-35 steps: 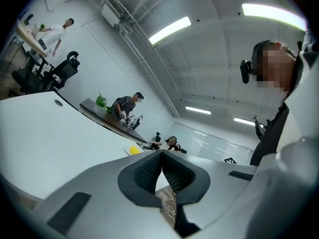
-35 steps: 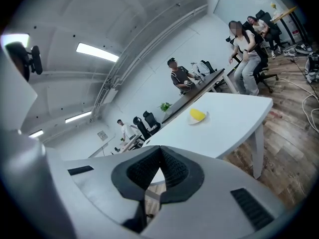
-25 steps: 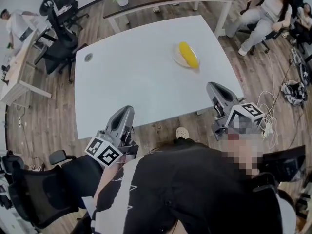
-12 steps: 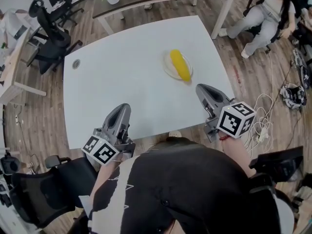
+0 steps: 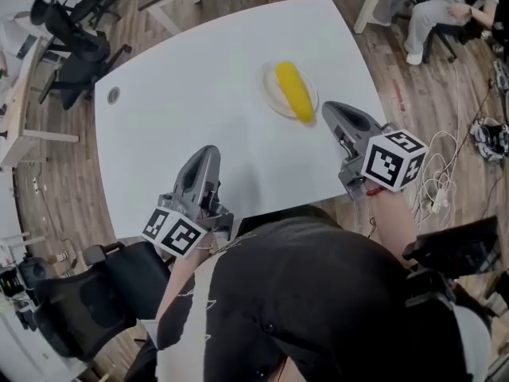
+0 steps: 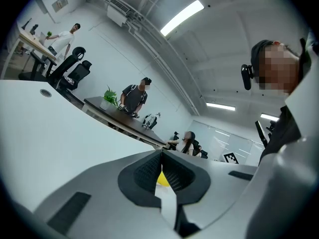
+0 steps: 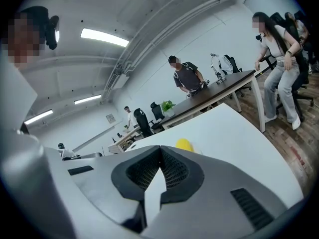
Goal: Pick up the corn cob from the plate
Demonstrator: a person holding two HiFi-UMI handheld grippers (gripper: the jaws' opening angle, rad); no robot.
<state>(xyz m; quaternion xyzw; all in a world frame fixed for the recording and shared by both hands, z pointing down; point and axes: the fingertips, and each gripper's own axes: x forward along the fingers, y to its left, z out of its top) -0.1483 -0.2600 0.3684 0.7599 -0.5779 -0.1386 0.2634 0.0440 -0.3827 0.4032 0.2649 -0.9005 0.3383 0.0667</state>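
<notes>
Hovering over the counter (image 5: 183,78), my left tongs (image 5: 208,153) and right tongs (image 5: 331,108) are closed, empty. The corn cob (image 5: 293,91) on its plate (image 5: 271,100) lies just beyond the right tongs.

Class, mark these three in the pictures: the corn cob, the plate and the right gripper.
corn cob (image 5: 293,92), head view, middle of the yellow cob.
plate (image 5: 270,94), head view, bare left rim.
right gripper (image 5: 328,107), head view, tip of its closed jaws.
</notes>
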